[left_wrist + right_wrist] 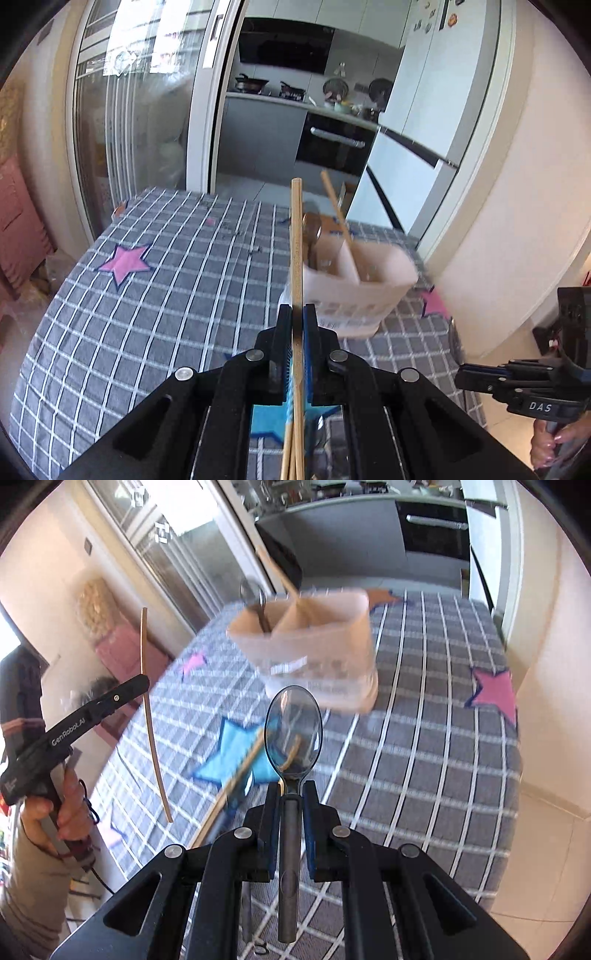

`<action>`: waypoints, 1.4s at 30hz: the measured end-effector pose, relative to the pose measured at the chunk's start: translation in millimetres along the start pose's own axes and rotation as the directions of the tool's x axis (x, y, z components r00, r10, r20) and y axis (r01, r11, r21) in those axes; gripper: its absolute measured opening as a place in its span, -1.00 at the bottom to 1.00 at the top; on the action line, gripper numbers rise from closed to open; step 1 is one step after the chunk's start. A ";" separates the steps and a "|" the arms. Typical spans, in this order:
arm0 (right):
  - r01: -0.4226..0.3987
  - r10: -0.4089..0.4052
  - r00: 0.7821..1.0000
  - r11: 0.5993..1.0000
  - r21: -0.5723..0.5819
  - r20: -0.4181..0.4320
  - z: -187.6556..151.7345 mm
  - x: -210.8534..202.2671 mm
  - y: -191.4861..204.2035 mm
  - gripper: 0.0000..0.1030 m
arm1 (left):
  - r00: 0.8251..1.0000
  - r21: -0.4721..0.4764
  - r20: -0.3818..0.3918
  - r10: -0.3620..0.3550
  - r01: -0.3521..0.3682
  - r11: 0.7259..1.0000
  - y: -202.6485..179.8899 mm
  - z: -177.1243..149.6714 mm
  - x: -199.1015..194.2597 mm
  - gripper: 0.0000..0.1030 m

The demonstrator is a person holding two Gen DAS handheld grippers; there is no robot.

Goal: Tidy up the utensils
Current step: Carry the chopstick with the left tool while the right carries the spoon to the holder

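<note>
checkered tablecloth (147, 314) is carrying the holder (354, 291); left gripper (297, 314) clamping a chopstick (296, 240), right gripper (291, 790) clamping a spoon (293, 727), best lowering each upright into separate compartments.

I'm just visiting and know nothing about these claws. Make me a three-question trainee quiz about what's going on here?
1. True or false: the left claw is shut on a chopstick.
2. What does the right claw hold? A) fork B) spoon C) knife
3. Fill in: the white holder stands on a checked cloth with ____ shapes.

Key: 1 true; 2 B; 3 star
</note>
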State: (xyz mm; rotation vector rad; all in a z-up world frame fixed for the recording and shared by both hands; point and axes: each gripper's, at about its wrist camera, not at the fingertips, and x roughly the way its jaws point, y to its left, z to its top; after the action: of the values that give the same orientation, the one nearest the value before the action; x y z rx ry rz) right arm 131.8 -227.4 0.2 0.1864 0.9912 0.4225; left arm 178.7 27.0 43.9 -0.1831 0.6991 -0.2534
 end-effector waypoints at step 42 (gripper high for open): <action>0.205 -0.101 0.854 0.967 -0.152 0.510 125.1 82.3 -7.7 -0.76 | 0.956 0.041 0.281 0.088 -0.103 0.994 -34.0 75.8 134.1 -0.31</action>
State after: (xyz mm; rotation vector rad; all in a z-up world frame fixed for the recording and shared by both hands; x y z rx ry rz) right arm 278.0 -194.6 1.8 0.0257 0.4413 0.3013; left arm 321.5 -38.1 27.4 -0.1288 0.4186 -0.1497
